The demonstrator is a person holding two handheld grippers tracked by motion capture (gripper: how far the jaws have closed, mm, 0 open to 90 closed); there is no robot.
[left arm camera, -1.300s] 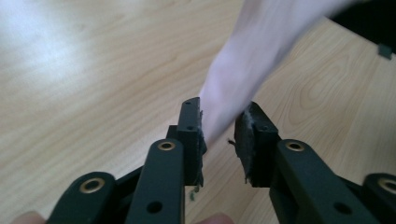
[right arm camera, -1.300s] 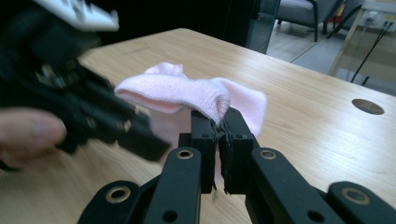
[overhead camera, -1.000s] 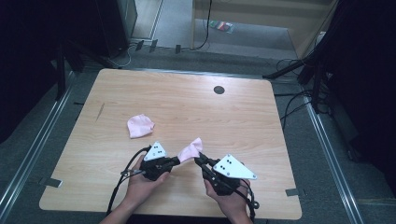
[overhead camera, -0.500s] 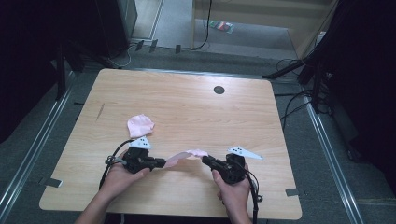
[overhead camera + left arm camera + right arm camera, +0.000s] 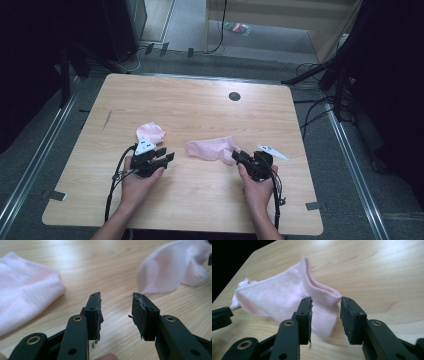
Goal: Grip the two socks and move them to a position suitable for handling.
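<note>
1. The pink sock [image 5: 212, 149] lies flat near the middle of the wooden table [image 5: 200, 110], between my two grippers, its long axis running left to right across the table.
2. Its open cuff end points at my right gripper [image 5: 239, 156]; the closed end points toward my left.
3. It is pale pink, soft knit, slightly rumpled, with a deeper pink inside the cuff [image 5: 322, 287].
4. My right gripper's jaws are spread, the cuff just beyond them, not pinched.
5. My left gripper [image 5: 167, 157] is spread too, holding nothing.
6. A second pink sock [image 5: 150, 132], bunched, lies just beyond my left gripper.
</note>
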